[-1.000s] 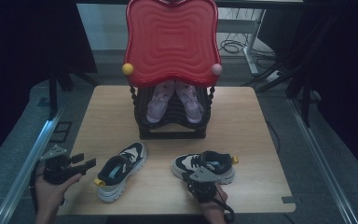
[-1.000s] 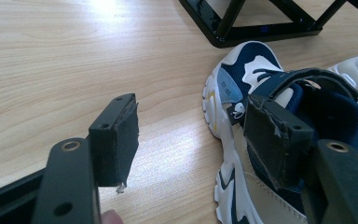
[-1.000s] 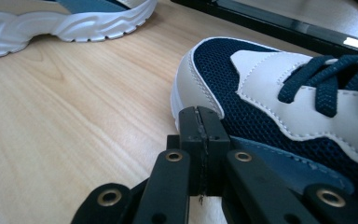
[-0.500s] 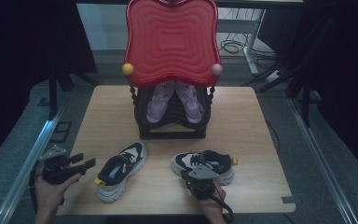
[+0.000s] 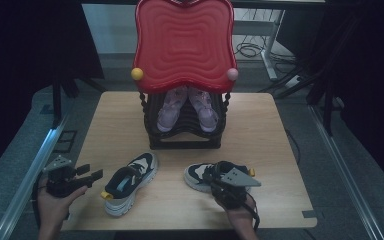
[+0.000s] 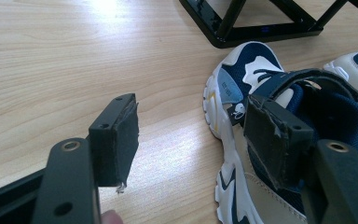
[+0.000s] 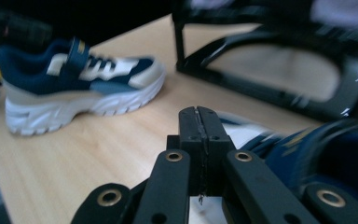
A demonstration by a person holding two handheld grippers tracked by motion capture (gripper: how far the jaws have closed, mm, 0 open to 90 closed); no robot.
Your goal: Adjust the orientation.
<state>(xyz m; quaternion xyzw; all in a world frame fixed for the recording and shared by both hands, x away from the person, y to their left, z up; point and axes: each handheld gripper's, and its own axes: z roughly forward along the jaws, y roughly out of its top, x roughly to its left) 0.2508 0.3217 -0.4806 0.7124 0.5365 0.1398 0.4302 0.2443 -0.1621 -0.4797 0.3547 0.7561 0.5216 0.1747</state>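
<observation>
Behind both sneakers stands the black rack point(image 5: 185, 135); left tongs point(image 5: 91, 175) gape empty, right tongs point(image 7: 199, 122) pressed together.

1. High view: looks forward and down from the person's side, taking in the whole table point(image 5: 260, 130).
2. Left gripper view: close above the tabletop, facing the left sneaker point(image 6: 261, 140) and the rack's base point(image 6: 256, 28).
3. Right gripper view: very low, facing the same sneaker point(image 7: 74, 88) and rack point(image 7: 270, 60).
</observation>
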